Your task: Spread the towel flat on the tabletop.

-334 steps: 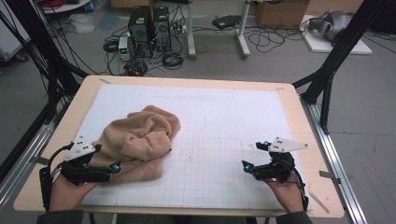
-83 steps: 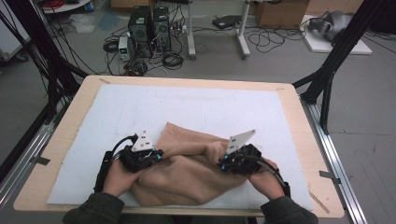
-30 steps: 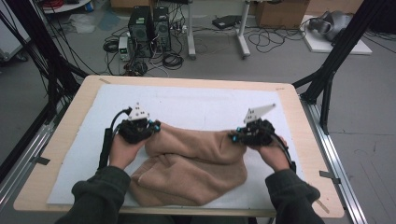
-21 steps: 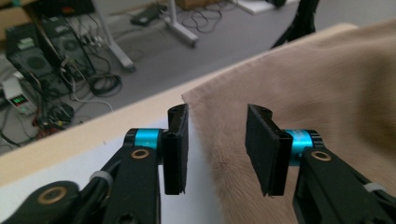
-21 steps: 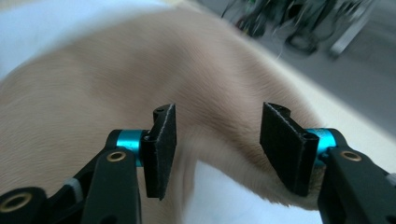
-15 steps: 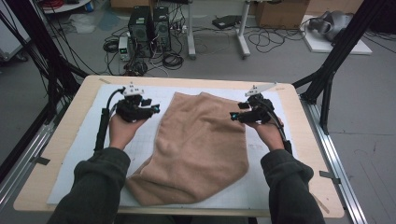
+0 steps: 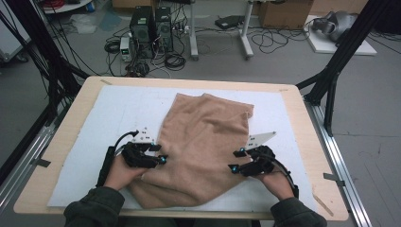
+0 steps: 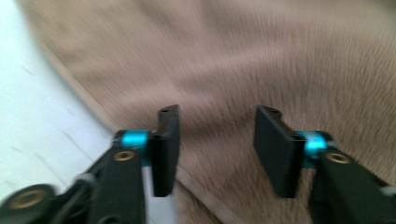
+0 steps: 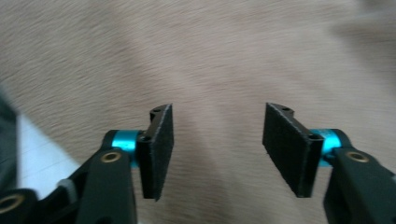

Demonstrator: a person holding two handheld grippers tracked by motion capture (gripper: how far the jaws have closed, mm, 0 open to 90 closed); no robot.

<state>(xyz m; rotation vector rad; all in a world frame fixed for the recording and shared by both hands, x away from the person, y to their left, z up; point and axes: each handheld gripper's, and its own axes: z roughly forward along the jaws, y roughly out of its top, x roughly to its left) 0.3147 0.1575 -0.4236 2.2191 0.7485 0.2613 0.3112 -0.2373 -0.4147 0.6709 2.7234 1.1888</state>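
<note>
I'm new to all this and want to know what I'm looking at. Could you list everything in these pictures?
cloth: one, tan, spread over the mat's middle
mat: one, white, covering the table top
table: one, light wood rim
computer towers: two, black, on the floor beyond the table
cables: many, black, on the floor
left hand-held gripper: one, black, jaws open at the cloth's left edge
right hand-held gripper: one, black, jaws open over the cloth's right side
sleeves: two, dark green, bottom edge
</note>
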